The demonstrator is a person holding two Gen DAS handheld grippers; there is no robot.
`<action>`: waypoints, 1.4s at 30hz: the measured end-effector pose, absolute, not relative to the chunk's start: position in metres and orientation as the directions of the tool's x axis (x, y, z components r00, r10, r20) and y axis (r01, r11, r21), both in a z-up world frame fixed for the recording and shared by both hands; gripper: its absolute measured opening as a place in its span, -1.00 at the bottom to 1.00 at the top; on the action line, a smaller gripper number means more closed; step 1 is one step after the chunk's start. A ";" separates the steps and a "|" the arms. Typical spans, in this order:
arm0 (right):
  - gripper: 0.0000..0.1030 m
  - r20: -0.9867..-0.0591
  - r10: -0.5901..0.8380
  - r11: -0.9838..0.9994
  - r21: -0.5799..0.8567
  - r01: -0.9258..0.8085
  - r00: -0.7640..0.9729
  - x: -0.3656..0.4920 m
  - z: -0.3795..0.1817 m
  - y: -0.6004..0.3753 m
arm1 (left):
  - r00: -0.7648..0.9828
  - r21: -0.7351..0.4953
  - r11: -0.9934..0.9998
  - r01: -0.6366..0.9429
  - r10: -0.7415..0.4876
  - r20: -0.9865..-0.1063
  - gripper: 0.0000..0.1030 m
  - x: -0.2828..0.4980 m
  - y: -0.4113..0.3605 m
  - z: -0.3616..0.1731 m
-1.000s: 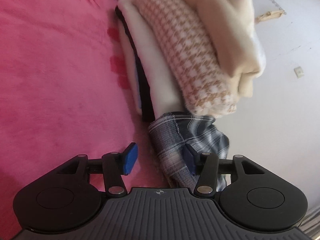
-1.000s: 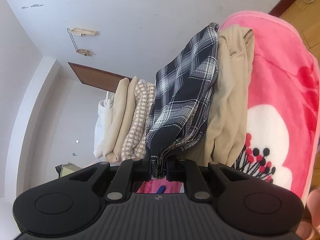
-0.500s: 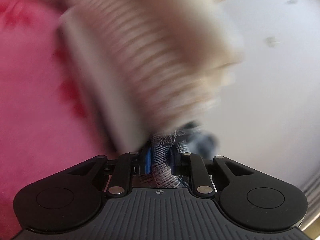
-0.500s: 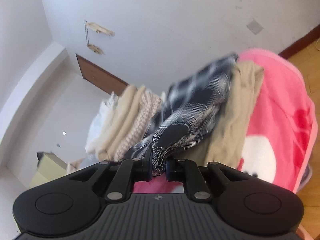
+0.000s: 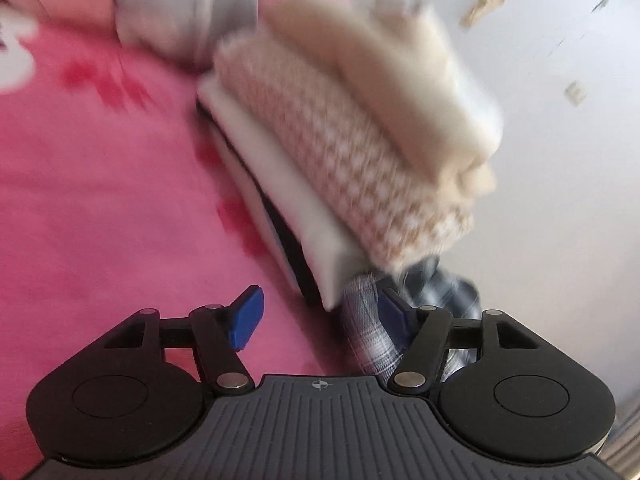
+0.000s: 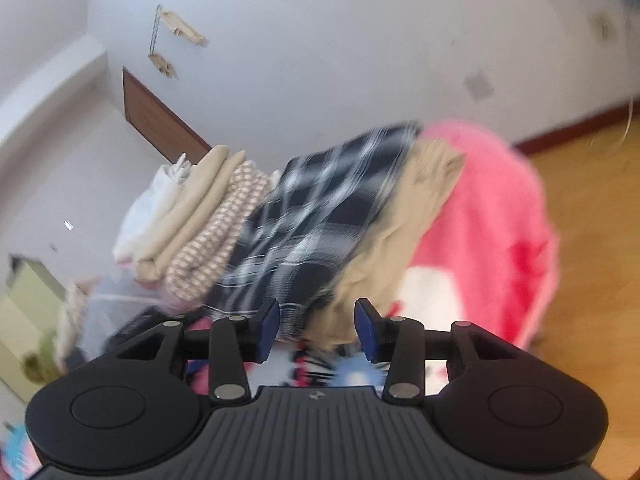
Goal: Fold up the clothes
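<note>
The plaid shirt (image 6: 320, 216) lies draped over a tan garment (image 6: 404, 216) on the pink blanket (image 5: 100, 200), its near end right at the foot of the folded stack (image 5: 352, 132). Both grippers have just been opening: the left gripper (image 5: 320, 316) stands with its jaws apart, a fold of plaid still between them and lying against one blue pad without being pinched; the right gripper (image 6: 316, 324) is likewise spread, the shirt's hem hanging between its pads but not clamped. The step in hand looks like letting go after laying a fold — done well, it probably means drawing both grippers straight back, so that no pad drags cloth along and spoils the fold, and keeping clear of the stack, which could topple if nudged. The left wrist view shows the stack's layers from close by — cream, houndstooth, white — and how closely the plaid end sits against them. The right wrist view alone shows the shirt's whole length, the tan garment beneath it and the wooden floor (image 6: 592, 200) beyond the blanket.
</note>
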State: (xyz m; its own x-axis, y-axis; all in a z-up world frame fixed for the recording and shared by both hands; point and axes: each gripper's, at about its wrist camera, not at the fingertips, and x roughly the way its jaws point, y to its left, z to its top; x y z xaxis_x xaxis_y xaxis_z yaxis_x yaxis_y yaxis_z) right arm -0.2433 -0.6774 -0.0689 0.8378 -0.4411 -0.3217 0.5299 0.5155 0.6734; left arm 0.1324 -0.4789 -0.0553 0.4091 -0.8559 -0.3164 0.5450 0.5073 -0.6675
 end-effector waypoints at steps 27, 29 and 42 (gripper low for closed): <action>-0.69 -0.571 -0.438 0.859 -0.040 0.510 0.694 0.036 -0.033 -0.845 | 0.241 -0.574 0.331 0.749 -0.943 -0.229 -0.10 0.134 -0.577 -0.069; -0.67 -0.532 -0.416 0.882 -0.037 0.470 0.738 0.026 -0.018 -0.831 | 0.253 -0.570 0.340 0.748 -0.940 -0.230 -0.10 0.133 -0.577 -0.067; -0.69 -0.670 -0.314 0.887 0.046 0.460 0.673 0.064 -0.044 -0.842 | 0.276 -0.569 0.374 0.732 -0.927 -0.254 -0.09 0.127 -0.559 -0.072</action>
State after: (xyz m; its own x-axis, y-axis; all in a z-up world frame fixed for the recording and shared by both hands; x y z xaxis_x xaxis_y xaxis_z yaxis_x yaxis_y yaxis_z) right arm 0.0645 -0.8418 -0.0442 0.6729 -0.3145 -0.6695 0.4598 0.8869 0.0455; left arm 0.1270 -0.5591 -0.0723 0.2760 -0.9270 -0.2540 0.7324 0.3740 -0.5691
